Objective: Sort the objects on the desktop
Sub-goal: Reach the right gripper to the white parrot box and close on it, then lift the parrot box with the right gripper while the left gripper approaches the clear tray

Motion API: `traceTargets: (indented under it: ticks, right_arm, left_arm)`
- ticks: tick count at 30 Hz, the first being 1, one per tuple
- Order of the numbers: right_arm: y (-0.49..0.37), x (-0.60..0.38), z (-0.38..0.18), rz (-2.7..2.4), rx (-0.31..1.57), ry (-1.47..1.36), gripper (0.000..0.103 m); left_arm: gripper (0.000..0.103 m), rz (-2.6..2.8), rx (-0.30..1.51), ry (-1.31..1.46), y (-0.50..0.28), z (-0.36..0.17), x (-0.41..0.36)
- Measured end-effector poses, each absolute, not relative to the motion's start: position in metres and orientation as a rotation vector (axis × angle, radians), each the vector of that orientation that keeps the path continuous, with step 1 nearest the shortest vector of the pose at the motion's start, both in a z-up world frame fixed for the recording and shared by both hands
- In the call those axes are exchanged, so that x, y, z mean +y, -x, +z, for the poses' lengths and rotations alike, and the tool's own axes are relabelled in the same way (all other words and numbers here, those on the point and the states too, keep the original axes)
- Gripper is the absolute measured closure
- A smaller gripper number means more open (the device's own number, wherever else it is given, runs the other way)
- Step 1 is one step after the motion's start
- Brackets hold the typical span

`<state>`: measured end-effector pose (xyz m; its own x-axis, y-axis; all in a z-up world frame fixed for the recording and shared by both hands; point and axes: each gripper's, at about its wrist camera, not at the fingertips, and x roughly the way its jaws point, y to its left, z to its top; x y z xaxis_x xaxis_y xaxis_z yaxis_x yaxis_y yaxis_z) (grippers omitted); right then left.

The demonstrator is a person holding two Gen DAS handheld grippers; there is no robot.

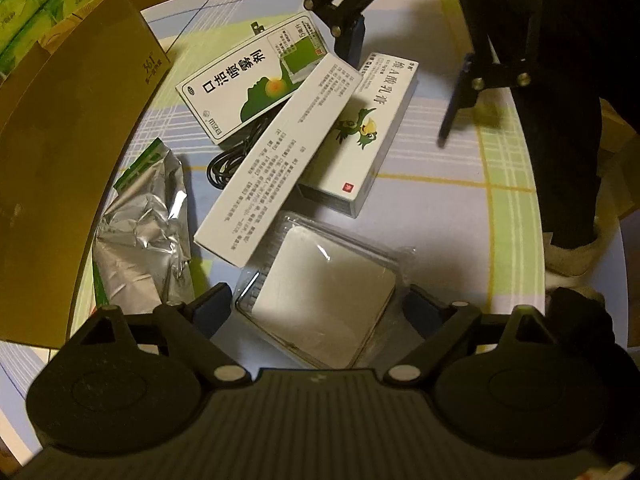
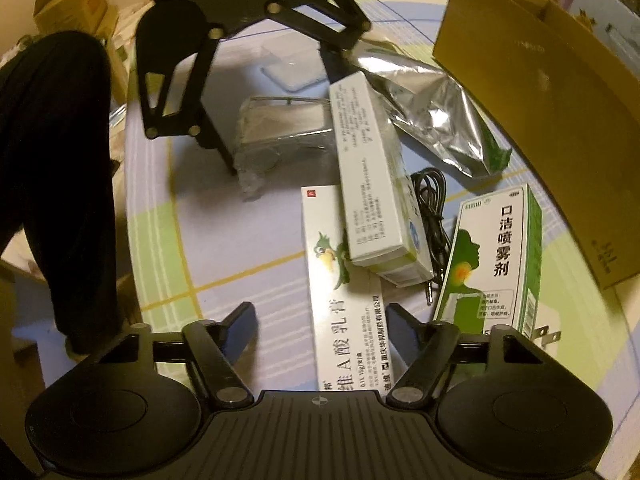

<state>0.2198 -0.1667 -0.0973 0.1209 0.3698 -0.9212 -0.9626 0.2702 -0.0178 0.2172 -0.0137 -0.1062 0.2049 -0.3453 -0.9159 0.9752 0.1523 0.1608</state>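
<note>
My left gripper (image 1: 316, 308) is open, with its fingers on either side of a clear plastic case (image 1: 324, 296) holding a white pad. The right wrist view shows that case (image 2: 280, 136) between the left gripper's fingers. My right gripper (image 2: 322, 324) is open and straddles the near end of a white box with a green bird (image 2: 340, 300). From the left wrist view, the right gripper (image 1: 396, 96) hangs over the far end of the bird box (image 1: 360, 136). A long white text-covered box (image 1: 272, 168) lies across the pile. A green-and-white spray box (image 1: 248, 80) lies beyond it.
A crumpled foil pouch (image 1: 148, 224) and a coiled black cable (image 1: 228, 164) lie left of the boxes. A large cardboard box (image 1: 68, 140) borders the round table on the left. A white plug (image 2: 544, 336) sits by the spray box (image 2: 492, 256). A person's dark trouser leg (image 1: 568, 140) stands beside the table.
</note>
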Motion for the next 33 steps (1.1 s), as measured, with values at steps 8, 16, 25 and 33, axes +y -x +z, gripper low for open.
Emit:
traceTargets:
  ticks: [8, 16, 25, 33]
  right_arm:
    - [-0.214, -0.17, -0.097, 1.067, 1.068, 0.731, 0.067]
    - [-0.202, -0.18, -0.097, 1.007, 1.088, 0.715, 0.067]
    - [-0.197, -0.181, -0.095, 1.002, 1.084, 0.707, 0.067]
    - [-0.199, -0.177, -0.097, 0.99, 1.081, 0.698, 0.067]
  left_arm:
    - [0.019, -1.034, 0.963, -0.835, -0.211, -0.101, -0.014]
    - [0.02, -1.019, 0.965, -0.817, -0.19, -0.094, -0.011]
    - [0.02, -1.103, 0.923, -0.908, -0.191, -0.102, -0.017]
    - [0.029, -1.056, 0.968, -0.867, -0.19, -0.104, -0.02]
